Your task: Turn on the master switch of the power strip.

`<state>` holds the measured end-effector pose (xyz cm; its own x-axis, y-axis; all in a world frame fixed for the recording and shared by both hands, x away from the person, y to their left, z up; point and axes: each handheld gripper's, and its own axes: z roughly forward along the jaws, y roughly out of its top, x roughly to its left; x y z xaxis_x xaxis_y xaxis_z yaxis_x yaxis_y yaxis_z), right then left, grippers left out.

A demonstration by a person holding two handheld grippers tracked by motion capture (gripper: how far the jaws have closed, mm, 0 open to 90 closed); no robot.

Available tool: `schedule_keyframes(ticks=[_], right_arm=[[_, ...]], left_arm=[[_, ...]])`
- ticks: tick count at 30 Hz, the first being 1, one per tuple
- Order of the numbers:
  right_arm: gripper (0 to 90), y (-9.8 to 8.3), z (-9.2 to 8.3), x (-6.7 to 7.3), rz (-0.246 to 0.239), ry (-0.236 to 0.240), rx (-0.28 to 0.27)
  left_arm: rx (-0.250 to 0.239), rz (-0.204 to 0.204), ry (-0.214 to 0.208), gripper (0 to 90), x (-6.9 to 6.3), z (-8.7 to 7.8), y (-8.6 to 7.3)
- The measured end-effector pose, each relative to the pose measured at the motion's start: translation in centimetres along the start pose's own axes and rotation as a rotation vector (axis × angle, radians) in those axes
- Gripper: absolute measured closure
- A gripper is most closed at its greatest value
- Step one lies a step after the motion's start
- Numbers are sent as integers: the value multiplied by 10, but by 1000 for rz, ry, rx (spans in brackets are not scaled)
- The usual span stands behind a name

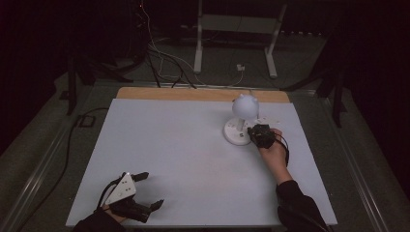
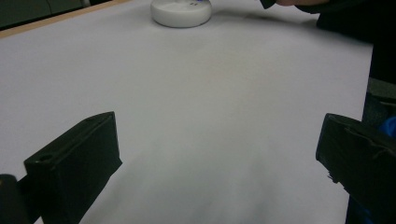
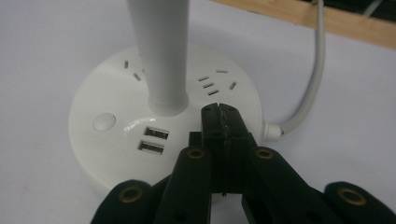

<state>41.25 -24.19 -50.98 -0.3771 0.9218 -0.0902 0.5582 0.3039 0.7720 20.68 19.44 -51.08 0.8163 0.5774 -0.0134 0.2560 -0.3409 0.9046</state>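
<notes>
The work in hand looks like operating the white round-based desk lamp [image 1: 240,123] with a globe head: the right gripper [image 3: 219,112] has its fingers pressed fully together, holding nothing, and their joined tip rests on or just above the top of the lamp's base, beside the foot of the white stem [image 3: 161,51]. That closed tip reads as a poking tool, so the step is probably a press on a control. The likely target, the small round white button [image 3: 104,121], sits on the far side of the two USB sockets [image 3: 153,140] from the tip, so the next move calls for a short sideways shift around the stem and a gentle downward push, without sliding the light base. The lamp stands toward the far right of the pale grey tabletop [image 1: 183,154], upright, with pin sockets set into its glossy plastic base and a white cable [image 3: 308,88] leaving its side toward the wooden edge strip [image 1: 193,94]. The left gripper [image 1: 147,191] lies near the front left corner, well apart from the lamp, its fingers [image 2: 79,163] spread wide and empty.
</notes>
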Motion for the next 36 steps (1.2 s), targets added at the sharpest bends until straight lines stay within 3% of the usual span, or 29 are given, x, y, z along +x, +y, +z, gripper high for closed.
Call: schedule_keyframes(ticks=[20,28,34,36], right_arm=[[900,-1,0,4,-22,-30,-9],[900,-3,-1,3,-17,-21,-22],[900,2,-4,-1,33,35,-13],[900,4,-7,-1,26,28,-31]], left_arm=[[-2,-2,3,1,1,-1,0],[-6,-4,8,1,1,-2,0],[-7,-4,9,1,2,-2,1],[-8,-3,10,1,2,-2,1]])
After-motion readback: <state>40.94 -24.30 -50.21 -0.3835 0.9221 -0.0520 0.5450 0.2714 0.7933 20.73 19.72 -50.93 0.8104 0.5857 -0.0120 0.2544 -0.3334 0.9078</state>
